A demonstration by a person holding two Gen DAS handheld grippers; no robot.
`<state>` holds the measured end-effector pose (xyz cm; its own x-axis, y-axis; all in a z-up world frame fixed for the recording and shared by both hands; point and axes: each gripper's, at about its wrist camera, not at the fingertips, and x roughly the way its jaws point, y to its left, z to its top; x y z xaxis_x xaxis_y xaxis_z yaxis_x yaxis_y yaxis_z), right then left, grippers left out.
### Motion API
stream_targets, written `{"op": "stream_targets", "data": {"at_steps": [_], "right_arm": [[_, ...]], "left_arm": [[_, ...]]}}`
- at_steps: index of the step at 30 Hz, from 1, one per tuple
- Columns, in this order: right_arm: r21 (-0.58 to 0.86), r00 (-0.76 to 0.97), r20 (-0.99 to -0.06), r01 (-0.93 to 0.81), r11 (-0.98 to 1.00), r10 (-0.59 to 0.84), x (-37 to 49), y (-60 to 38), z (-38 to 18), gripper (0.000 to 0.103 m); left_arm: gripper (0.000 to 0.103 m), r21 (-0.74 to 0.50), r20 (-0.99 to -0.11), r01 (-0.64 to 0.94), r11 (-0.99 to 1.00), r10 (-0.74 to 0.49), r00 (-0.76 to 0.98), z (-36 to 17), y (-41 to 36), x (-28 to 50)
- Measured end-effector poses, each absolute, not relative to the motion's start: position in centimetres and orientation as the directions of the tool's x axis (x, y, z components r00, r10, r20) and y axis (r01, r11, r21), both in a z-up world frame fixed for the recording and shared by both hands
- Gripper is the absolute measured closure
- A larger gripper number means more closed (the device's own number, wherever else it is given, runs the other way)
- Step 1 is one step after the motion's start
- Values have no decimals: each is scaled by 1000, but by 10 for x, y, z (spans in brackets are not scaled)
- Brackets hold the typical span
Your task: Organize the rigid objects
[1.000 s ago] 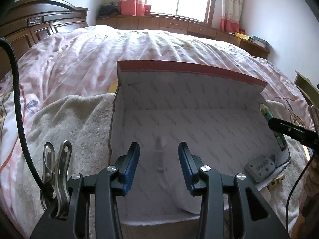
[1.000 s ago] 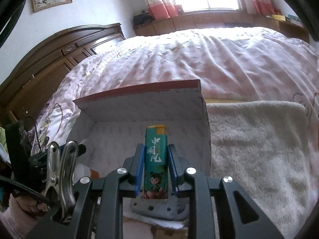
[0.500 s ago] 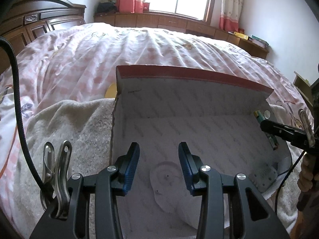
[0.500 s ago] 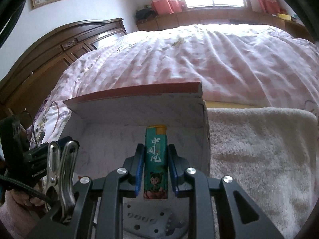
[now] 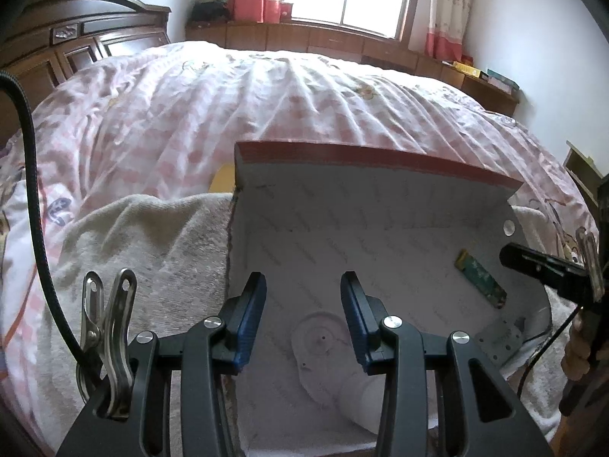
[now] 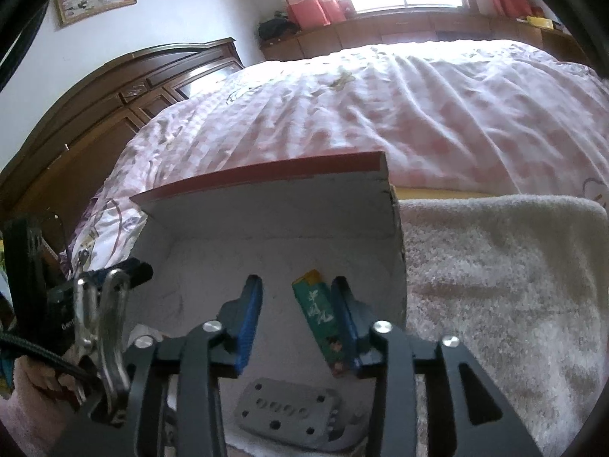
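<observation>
A white cardboard box with a red rim (image 5: 377,160) (image 6: 266,171) lies open on a towel on the bed. The green lighter (image 6: 319,316) (image 5: 480,278) lies loose and tilted inside the box near its right wall. My right gripper (image 6: 297,297) is over it with its jaws opening. The lighter sits close by the right pad, and the left pad is well clear of it. My left gripper (image 5: 302,293) hangs open over the box's near left part with nothing between its fingers. Below it lies a white bottle with a round cap (image 5: 323,346).
A grey perforated metal plate (image 6: 289,411) (image 5: 500,339) lies in the box's near right corner. A cream towel (image 5: 152,247) (image 6: 495,266) is spread under and around the box. The pink checked quilt (image 5: 266,95) stretches beyond, with a dark wooden headboard (image 5: 76,38) to the left.
My right gripper's jaws have spread and let go of the green lighter, which has tipped over to the right and dropped into the box. The left gripper has stayed open.
</observation>
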<state>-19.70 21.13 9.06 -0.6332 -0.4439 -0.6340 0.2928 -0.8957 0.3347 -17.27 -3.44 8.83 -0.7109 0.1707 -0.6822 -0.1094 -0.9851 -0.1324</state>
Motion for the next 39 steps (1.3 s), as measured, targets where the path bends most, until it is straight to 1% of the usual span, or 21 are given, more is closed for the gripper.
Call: {"op": "stream_targets", "data": {"at_steps": [10, 14, 19, 27, 39], "right_arm": [[311, -646, -621, 318, -896, -445, -169, 206, 100, 58], [304, -653, -617, 316, -899, -438, -152, 208, 102, 54], [296, -662, -617, 305, -905, -425, -130, 212, 101, 54], [308, -658, -626, 284, -908, -419, -99, 217, 94, 54], [317, -649, -645, 253, -914, -404, -65, 216, 79, 54]], "left_arm": [[61, -127, -675, -109, -986, 166, -719, 99, -35, -153], [61, -132, -671, -103, -986, 165, -723, 102, -36, -140], [61, -132, -674, -98, -986, 162, -721, 101, -37, -125], [61, -139, -673, -96, -986, 165, -721, 100, -39, -96], [61, -161, -694, -80, -984, 171, -699, 87, -45, -62]]}}
